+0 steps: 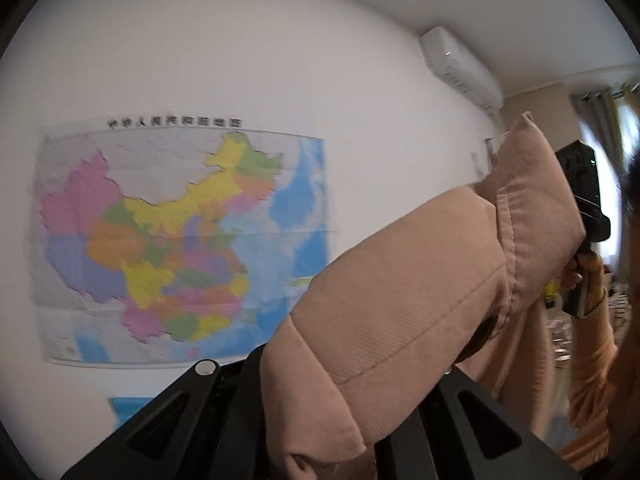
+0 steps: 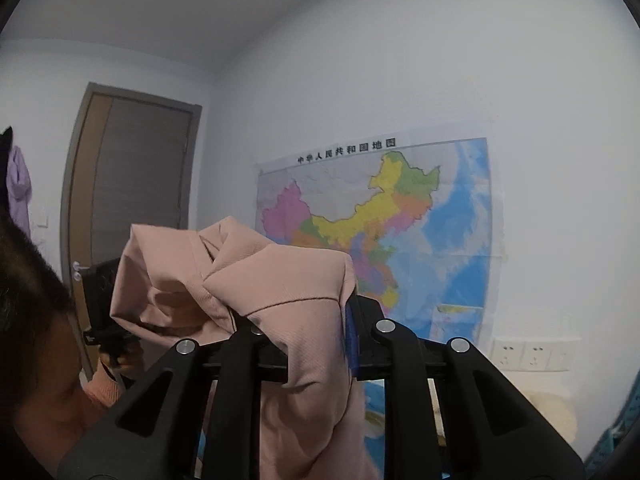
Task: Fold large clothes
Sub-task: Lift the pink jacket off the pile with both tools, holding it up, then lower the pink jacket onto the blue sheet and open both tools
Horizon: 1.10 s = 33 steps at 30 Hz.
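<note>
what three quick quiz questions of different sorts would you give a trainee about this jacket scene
1. True or false: the pink padded jacket is lying flat on a table.
2. What does the left gripper hold? A) jacket B) map C) nothing
3. Fill in: behind the right gripper, a colourful ___ hangs on the wall.

Key: 1 false, it is held up in the air by both grippers. 2 A. 3 map.
</note>
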Available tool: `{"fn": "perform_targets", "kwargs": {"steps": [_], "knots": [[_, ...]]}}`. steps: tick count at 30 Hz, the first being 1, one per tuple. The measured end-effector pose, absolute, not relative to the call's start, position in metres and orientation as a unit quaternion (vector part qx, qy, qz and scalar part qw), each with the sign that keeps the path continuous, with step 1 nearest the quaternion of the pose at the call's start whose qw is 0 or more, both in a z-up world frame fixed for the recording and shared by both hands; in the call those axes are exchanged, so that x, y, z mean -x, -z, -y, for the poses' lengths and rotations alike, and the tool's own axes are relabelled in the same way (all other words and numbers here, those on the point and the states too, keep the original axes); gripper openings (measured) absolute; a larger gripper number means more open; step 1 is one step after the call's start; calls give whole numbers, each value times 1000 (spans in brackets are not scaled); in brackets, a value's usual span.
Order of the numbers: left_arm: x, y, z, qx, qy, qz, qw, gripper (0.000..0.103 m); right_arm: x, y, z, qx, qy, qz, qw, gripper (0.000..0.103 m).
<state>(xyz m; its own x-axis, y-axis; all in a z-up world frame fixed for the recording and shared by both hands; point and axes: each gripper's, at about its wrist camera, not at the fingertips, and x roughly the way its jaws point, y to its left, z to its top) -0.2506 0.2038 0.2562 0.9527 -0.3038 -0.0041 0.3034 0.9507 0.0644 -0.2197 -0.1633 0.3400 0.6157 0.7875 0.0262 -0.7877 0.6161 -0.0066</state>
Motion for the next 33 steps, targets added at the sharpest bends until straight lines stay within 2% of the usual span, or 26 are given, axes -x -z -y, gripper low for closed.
{"fn": "perform_targets", "kwargs": {"steps": [4, 7, 9, 14, 17, 21, 22, 23, 25, 26, 27, 28, 31, 32, 33], "knots": [[190, -262, -211, -20, 100, -75, 992, 2, 138, -323, 144, -37, -441, -58, 895, 19], [111, -231, -230, 6, 63, -165, 984, 2, 38, -276, 111, -61, -430, -156, 887, 19], [46, -187, -245, 29, 34, -244, 969, 3, -11, -238, 92, -61, -411, -211, 885, 19], [-74, -63, -274, 50, -29, -395, 917, 3, -124, -102, 33, -43, -353, -370, 858, 19], [-115, -14, -287, 64, -38, -440, 895, 2, -160, -46, 13, -26, -325, -419, 847, 19], [-143, 4, -309, 99, -36, -458, 883, 4, -183, -29, 9, -48, -318, -440, 838, 21], [-150, 7, -313, 102, -34, -461, 881, 5, -186, -29, 8, -42, -316, -439, 840, 27], [-152, 10, -315, 105, -34, -466, 878, 9, -189, -29, 7, -38, -313, -442, 840, 38], [-162, 19, -324, 125, -47, -477, 869, 17, -193, -27, 8, -36, -305, -449, 839, 53], [-166, 23, -327, 135, -55, -480, 865, 29, -198, -27, 9, -38, -300, -449, 841, 62], [-167, 25, -333, 143, -64, -480, 863, 40, -196, -30, 15, -43, -296, -443, 845, 66], [-168, 26, -334, 145, -66, -475, 866, 42, -196, -34, 18, -49, -299, -439, 846, 71], [-153, 17, -342, 157, -58, -452, 876, 51, -172, -53, 44, -58, -321, -406, 854, 71], [-146, 13, -344, 163, -52, -443, 880, 58, -158, -59, 54, -56, -329, -394, 857, 71], [-139, 8, -344, 164, -49, -434, 885, 60, -146, -62, 60, -51, -335, -387, 858, 71]]}}
